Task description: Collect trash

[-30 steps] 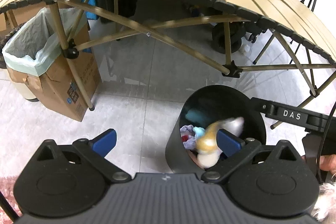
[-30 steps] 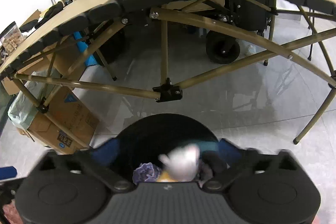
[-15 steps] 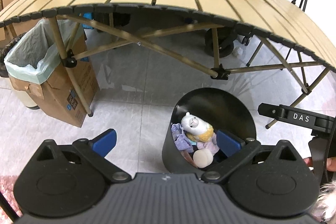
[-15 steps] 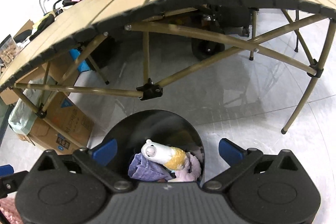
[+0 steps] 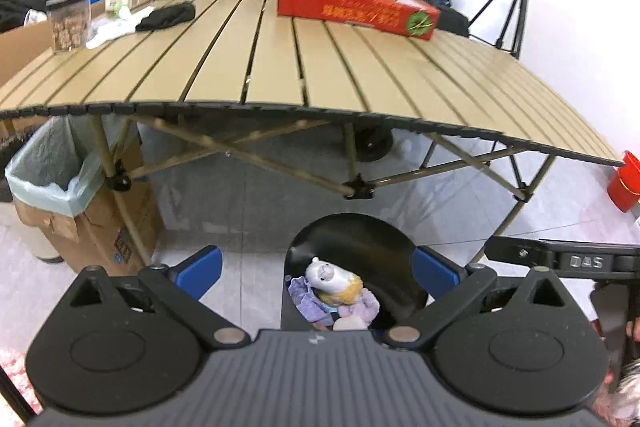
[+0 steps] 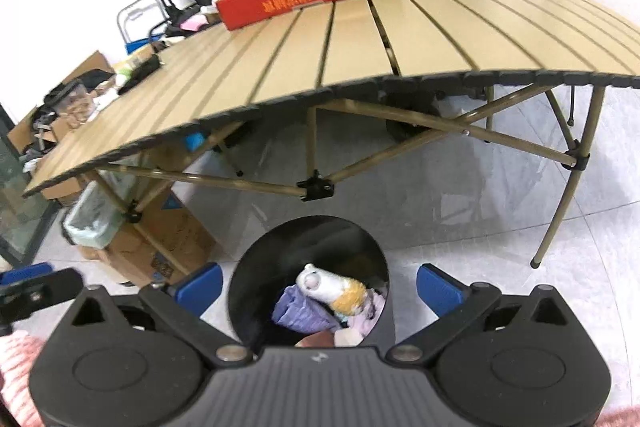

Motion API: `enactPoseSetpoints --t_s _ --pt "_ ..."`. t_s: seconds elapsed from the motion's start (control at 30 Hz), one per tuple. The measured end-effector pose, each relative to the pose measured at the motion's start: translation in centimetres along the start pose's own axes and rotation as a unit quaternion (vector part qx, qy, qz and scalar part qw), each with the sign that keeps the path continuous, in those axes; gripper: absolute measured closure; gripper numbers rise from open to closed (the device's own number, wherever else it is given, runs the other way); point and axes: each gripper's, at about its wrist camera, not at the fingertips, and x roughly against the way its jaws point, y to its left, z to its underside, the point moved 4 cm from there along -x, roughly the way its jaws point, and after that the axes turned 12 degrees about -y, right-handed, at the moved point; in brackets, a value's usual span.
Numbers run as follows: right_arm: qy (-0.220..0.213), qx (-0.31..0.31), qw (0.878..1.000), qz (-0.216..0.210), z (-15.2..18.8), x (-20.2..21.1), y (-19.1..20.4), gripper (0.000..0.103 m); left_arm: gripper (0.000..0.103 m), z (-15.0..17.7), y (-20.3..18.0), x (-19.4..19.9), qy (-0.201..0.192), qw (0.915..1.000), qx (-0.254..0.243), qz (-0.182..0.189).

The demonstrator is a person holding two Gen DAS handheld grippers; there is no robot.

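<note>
Both tools, the left tool (image 5: 316, 269) and right tool (image 6: 318, 287), now hang spread and empty, having risen; the white-and-yellow plush toy (image 6: 330, 287), blurred mid-fall a second ago, lies settled in the black cylindrical bin (image 6: 260, 267) at lower centre; that drop looks finished.

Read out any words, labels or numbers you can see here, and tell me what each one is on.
"DAS": on the black bar at right in the left wrist view.
Red box on the table: yellow characters, upside down, too blurred to read.
Cardboard box label: too small to read.
</note>
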Motion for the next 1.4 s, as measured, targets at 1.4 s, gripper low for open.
enactPoseSetpoints --t_s 1.4 --pt "-0.082 0.091 0.992 0.013 5.1 19.4 4.1 0.000 0.000 5.3 -3.5 11.9 -0.034 0.9975 -0.050 0.035"
